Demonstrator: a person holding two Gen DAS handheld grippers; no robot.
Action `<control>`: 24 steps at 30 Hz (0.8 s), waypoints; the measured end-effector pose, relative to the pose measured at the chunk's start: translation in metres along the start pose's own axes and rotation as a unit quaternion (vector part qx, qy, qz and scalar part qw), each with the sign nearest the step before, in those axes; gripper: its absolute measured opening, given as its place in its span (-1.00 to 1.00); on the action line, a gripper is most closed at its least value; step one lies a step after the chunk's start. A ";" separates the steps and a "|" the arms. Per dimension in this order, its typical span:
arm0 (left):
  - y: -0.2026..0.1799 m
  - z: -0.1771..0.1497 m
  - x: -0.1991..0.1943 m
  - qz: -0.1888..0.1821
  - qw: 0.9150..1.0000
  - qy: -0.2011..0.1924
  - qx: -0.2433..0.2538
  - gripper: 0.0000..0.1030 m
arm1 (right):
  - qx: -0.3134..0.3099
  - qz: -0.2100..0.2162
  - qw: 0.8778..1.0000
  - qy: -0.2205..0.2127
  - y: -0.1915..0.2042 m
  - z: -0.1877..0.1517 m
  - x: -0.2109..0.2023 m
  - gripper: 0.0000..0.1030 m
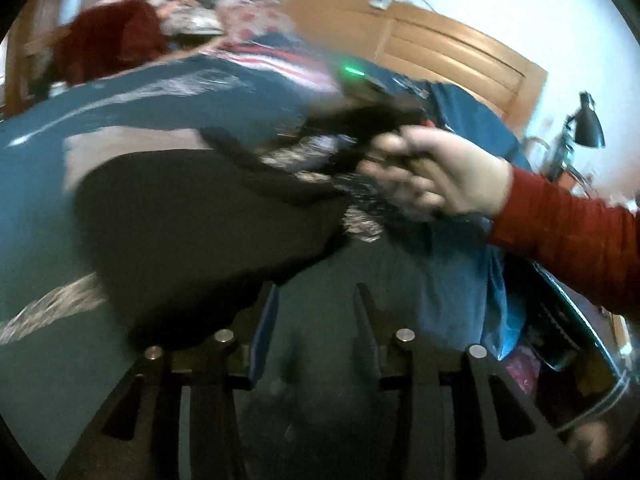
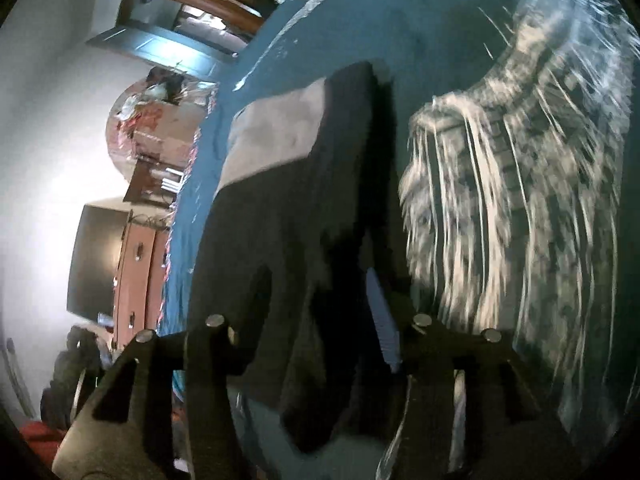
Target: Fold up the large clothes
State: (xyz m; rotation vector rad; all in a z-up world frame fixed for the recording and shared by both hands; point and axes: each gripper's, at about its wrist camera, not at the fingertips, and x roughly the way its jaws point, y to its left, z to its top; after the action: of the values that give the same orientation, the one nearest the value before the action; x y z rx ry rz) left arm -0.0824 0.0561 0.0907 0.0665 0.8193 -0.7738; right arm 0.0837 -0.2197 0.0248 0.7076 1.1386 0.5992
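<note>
The dark, near-black cloth garment [image 1: 192, 216] hangs and trails over the teal bedspread with a pale feather-like print [image 2: 500, 208], part of it bunched at my right tool [image 2: 316, 312]. In the right wrist view the dark cloth fills the gap between that tool's fingers, so I judge it clenched on the garment. From the left wrist view, the person's right hand [image 1: 436, 176], in a red ribbed sleeve [image 1: 568, 248], grips that tool's handle up among the cloth. My left tool [image 1: 316, 308] stands released, fingers apart with only bedspread between them, just beside the garment's lower edge.

I read this as the carrying-over stage of a fold, though motion blur makes the garment's outline unsure. The next move calls for laying the held edge flat on the bed and having the left tool pin or catch the free edge.

Beyond the bed lie a heap of mixed clothes [image 1: 188, 12], a wooden door [image 1: 452, 52], a black desk lamp [image 1: 588, 120] and white walls.
</note>
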 end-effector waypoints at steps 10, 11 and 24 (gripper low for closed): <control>0.056 -0.013 0.011 0.095 0.994 0.011 -0.049 -0.21 | -0.046 -0.060 0.997 0.012 -0.001 -0.039 0.008 -0.03; 0.062 -0.010 0.019 0.105 0.993 0.012 -0.052 -0.21 | -0.051 -0.065 0.997 0.008 0.000 -0.038 0.008 -0.79; 0.070 -0.020 -0.003 0.030 0.996 0.057 -0.056 -0.69 | -0.037 -0.074 0.997 -0.011 -0.042 -0.030 0.004 -0.87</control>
State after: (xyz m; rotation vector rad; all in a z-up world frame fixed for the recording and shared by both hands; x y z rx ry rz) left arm -0.0508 0.1156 0.0624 0.0346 0.9629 -0.6696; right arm 0.0595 -0.2373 -0.0172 0.5605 1.1310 0.5049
